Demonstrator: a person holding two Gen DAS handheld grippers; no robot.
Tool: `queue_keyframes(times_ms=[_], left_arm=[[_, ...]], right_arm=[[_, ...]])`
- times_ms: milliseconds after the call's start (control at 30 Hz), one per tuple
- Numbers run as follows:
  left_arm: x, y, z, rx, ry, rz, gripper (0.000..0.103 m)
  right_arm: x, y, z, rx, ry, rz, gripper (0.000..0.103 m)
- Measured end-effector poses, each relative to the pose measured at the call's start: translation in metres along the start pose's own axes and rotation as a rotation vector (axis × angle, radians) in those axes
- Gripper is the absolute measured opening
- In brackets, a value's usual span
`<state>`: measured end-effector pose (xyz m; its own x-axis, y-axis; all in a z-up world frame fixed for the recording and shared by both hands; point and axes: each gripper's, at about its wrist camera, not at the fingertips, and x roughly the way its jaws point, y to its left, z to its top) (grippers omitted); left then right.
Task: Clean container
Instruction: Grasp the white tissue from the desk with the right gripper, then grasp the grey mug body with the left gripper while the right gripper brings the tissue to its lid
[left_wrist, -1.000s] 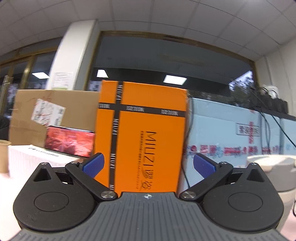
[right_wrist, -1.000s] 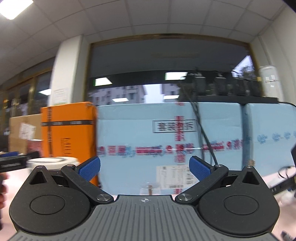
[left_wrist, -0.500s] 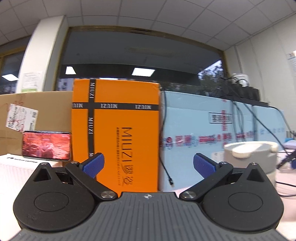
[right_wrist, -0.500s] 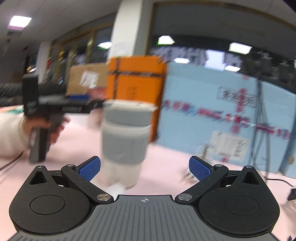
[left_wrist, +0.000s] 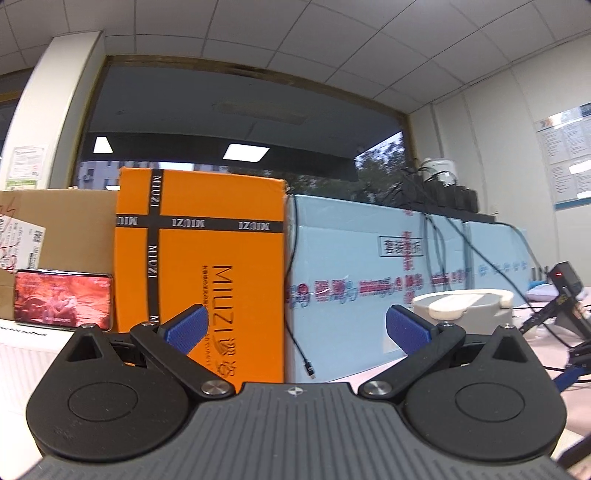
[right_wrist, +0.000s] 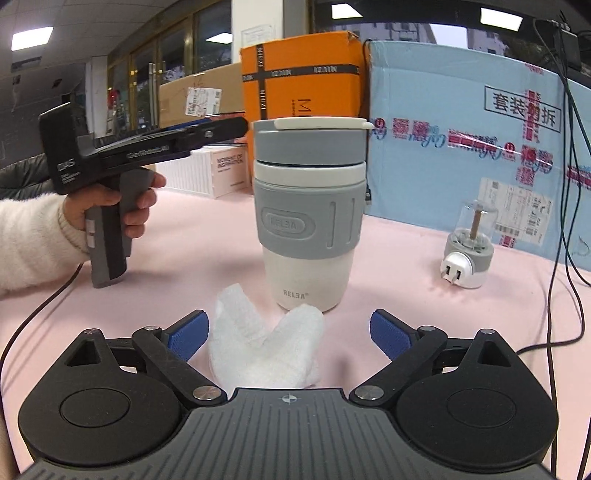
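Seen from the right wrist, at 9 o'clock: left gripper (right_wrist: 236, 127) gripped in a hand (right_wrist: 110, 206), jaws apart and empty, pointed at the cup's lid. At centre: lidded cup (right_wrist: 308, 214) upright on the pink table (right_wrist: 406, 295). At 6 o'clock, touching its base: white cloth (right_wrist: 266, 343), lying between the spread, empty jaws of the right gripper (right_wrist: 288, 332). At 3 o'clock: small plug-in device (right_wrist: 469, 251), well apart.

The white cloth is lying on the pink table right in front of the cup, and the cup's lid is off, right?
Not quite. The white cloth does lie on the pink table in front of the cup, but the right wrist view shows the grey lid on the cup, not off.
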<state>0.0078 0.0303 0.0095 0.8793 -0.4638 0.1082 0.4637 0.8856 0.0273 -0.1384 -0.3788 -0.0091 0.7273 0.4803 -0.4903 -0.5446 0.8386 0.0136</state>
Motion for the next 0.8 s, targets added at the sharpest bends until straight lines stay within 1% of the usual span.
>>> queue_keyframes(times_ms=[100, 167, 200, 267, 300, 333, 400, 433, 467, 533, 600, 633, 700, 733, 800], left_arm=[[-0.005, 0.002, -0.002, -0.004, -0.020, -0.066, 0.103], [-0.007, 0.002, -0.003, -0.003, -0.024, -0.102, 0.103], [-0.008, 0.002, -0.003, -0.005, -0.026, -0.121, 0.103], [-0.010, 0.000, -0.003, -0.004, -0.033, -0.156, 0.103], [-0.012, -0.002, -0.003, -0.001, -0.040, -0.173, 0.103], [-0.014, -0.003, -0.003, 0.004, -0.047, -0.190, 0.103], [-0.015, -0.008, -0.003, 0.017, -0.056, -0.219, 0.103], [-0.016, -0.010, -0.003, 0.023, -0.059, -0.232, 0.103], [-0.015, -0.013, -0.003, 0.029, -0.056, -0.245, 0.103], [-0.014, -0.018, -0.004, 0.035, -0.040, -0.263, 0.103], [-0.016, -0.022, -0.004, 0.052, -0.041, -0.279, 0.103], [-0.017, -0.023, -0.004, 0.056, -0.040, -0.288, 0.103], [-0.013, -0.024, -0.004, 0.055, -0.016, -0.319, 0.103], [-0.011, -0.025, -0.004, 0.054, -0.001, -0.336, 0.103], [-0.002, -0.028, -0.005, 0.058, 0.070, -0.374, 0.103]], right_arm=[[0.008, 0.000, 0.002, 0.025, 0.029, 0.004, 0.087], [0.015, 0.002, 0.003, 0.030, 0.055, -0.001, 0.075], [0.017, 0.003, 0.003, 0.035, 0.069, -0.007, 0.071], [0.022, 0.004, 0.002, 0.052, 0.098, -0.014, 0.054], [0.023, 0.005, 0.001, 0.053, 0.109, -0.019, 0.050], [0.025, 0.006, 0.000, 0.054, 0.121, -0.025, 0.044], [0.024, 0.008, -0.002, 0.050, 0.123, -0.040, 0.034], [0.022, 0.008, -0.003, 0.058, 0.123, -0.041, 0.024], [0.020, 0.007, -0.003, 0.077, 0.124, -0.037, 0.018], [0.012, 0.002, -0.004, 0.129, 0.115, -0.035, 0.013], [0.000, -0.006, -0.003, 0.184, 0.077, -0.063, 0.012], [-0.010, -0.011, -0.001, 0.211, 0.036, -0.085, 0.012], [-0.033, -0.020, 0.008, 0.262, -0.079, -0.130, 0.012], [-0.046, -0.023, 0.015, 0.275, -0.151, -0.150, 0.012], [-0.067, -0.025, 0.031, 0.281, -0.297, -0.173, 0.012]])
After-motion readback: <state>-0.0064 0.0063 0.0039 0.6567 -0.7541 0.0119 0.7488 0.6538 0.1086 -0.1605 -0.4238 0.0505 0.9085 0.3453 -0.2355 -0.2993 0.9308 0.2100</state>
